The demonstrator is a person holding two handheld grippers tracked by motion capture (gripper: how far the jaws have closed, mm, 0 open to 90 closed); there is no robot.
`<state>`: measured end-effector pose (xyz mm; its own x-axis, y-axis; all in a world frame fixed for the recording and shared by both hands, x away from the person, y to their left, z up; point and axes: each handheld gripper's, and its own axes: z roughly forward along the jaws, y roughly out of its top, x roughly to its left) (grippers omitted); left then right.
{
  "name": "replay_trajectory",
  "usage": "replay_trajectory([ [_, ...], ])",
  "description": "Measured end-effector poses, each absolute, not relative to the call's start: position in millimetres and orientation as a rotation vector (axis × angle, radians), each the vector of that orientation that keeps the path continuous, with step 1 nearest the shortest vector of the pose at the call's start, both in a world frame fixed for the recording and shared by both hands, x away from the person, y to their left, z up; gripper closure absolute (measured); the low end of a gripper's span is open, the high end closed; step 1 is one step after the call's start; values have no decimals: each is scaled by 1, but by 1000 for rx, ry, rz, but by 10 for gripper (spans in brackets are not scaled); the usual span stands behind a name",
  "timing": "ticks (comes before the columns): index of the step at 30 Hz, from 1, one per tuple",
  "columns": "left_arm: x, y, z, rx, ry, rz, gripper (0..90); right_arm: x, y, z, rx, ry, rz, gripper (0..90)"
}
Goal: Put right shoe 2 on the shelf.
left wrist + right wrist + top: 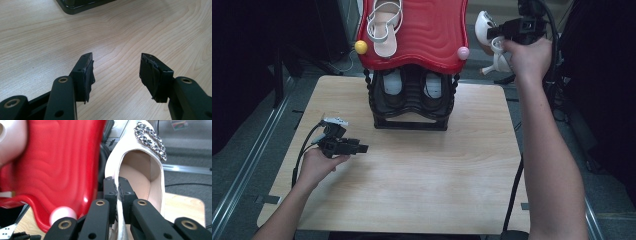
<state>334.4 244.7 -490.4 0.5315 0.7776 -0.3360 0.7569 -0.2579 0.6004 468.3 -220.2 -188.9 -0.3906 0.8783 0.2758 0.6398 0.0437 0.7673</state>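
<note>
- The red shelf point(422, 30) topped a black rack on the table point(412, 170); one white sandal point(384, 25) lay on it, and its far edge was cut off by the frame.
- The white shoe point(140, 167) hung in the air just beside the shelf's right end, pinched at its side wall by the right gripper point(117, 182), fingers nearly together on the thin edge.
- The shoe looked light, with a stiff sole but a pliable upper; a rim pinch would likely let it swing, so a hold nearer the heel seemed steadier. Its jewelled trim point(150, 140) seemed delicate.
- The left gripper point(116, 67) rested on the table in front of the shelf, fingers wide apart and empty.
- The heel and sole stayed hard to make out.
</note>
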Motion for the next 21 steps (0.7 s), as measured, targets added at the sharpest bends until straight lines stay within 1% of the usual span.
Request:
replay_trajectory([
  [6,335,245,-491,2023,1247,40,455,462,-206,-149,1481,2042,1286,887],
  [10,335,242,-491,2035,1234,36,456,462,-188,-131,1443,2050,1315,887],
  [15,335,242,-491,2033,1237,35,456,467,-163,-120,1408,2068,1351,887],
  [21,334,241,-491,2029,1227,25,456,473,-133,-119,1356,2084,1348,887],
])
